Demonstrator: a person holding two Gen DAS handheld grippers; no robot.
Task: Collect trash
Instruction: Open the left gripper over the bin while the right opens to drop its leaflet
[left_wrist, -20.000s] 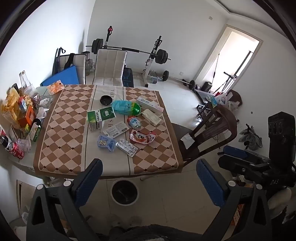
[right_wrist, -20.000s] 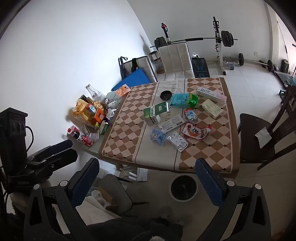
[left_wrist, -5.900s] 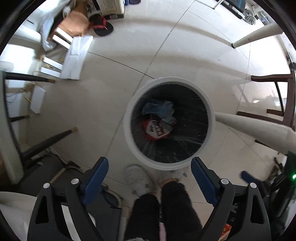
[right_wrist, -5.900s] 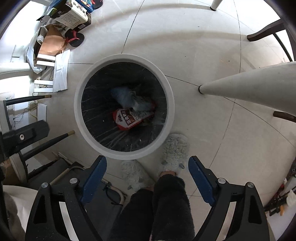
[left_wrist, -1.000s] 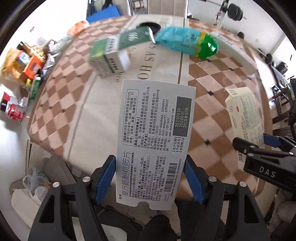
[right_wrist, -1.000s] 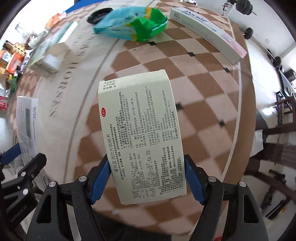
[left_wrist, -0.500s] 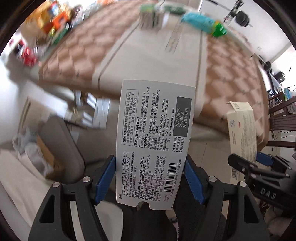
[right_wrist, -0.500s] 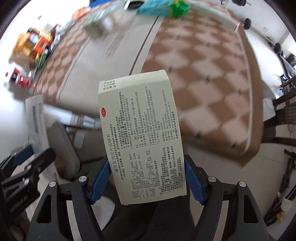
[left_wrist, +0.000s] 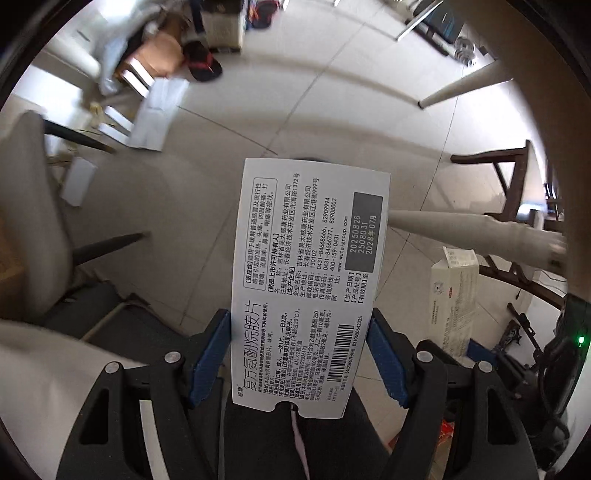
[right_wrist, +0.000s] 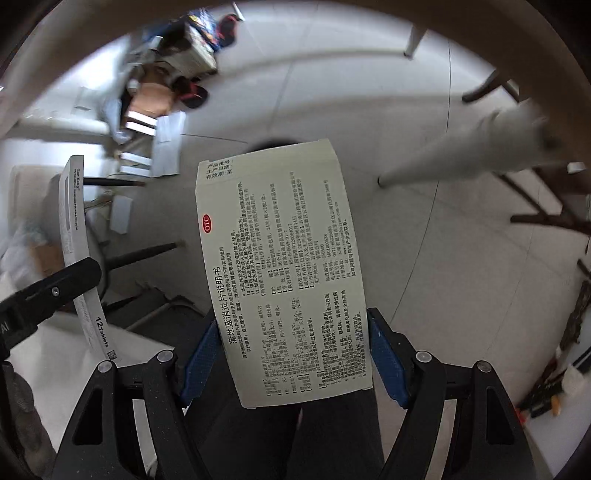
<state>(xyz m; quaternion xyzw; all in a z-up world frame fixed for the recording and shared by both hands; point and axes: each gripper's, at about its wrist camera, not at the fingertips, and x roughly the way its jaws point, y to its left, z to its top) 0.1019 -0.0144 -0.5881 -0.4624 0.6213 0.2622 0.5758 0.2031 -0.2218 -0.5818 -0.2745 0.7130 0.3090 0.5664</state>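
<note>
Both hands have swung off the table since a second ago and now point down at the tiled floor (left_wrist: 351, 110). On the left, the left gripper (left_wrist: 299, 354) is clamped on the white medicine box (left_wrist: 310, 277) across its sides. On the right, the right gripper (right_wrist: 291, 363) likewise pinches the cream medicine box (right_wrist: 284, 273). Behind each box's top edge only a dark sliver shows, probably the bin, though I cannot tell for certain. Judging from this, pickup is done for these two; the release into the bin remains, and whatever is left on the table is out of view.
</note>
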